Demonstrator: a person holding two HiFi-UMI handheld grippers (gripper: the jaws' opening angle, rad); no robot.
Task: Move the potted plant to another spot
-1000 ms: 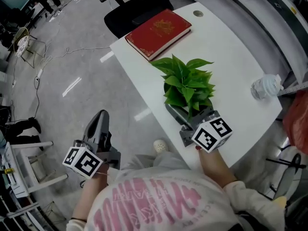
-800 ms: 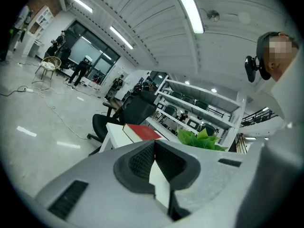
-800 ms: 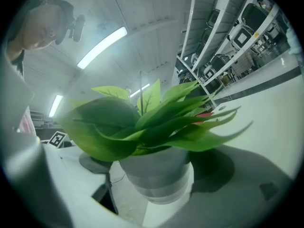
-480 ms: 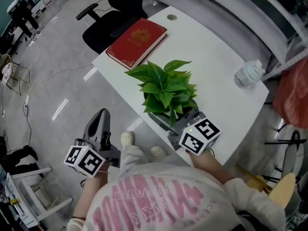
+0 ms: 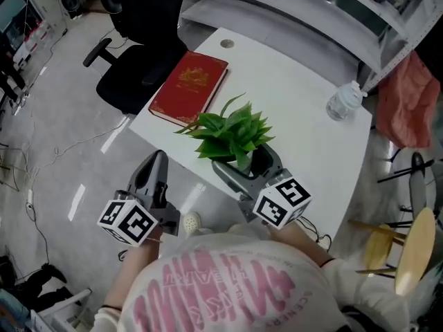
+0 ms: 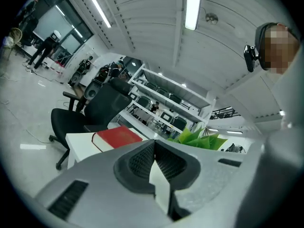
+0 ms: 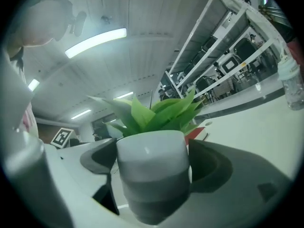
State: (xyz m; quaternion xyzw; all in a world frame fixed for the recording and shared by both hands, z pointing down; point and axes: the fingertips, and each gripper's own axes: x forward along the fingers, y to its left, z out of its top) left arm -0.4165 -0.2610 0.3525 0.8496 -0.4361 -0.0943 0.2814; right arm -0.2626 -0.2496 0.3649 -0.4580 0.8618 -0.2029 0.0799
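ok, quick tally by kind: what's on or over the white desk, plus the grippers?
potted plant: 1, clamped in the right gripper
red book: 1
clear bottle: 1
gripper: 2, the right gripper on the pot, the left gripper shut and empty off the desk edge
Total: 5
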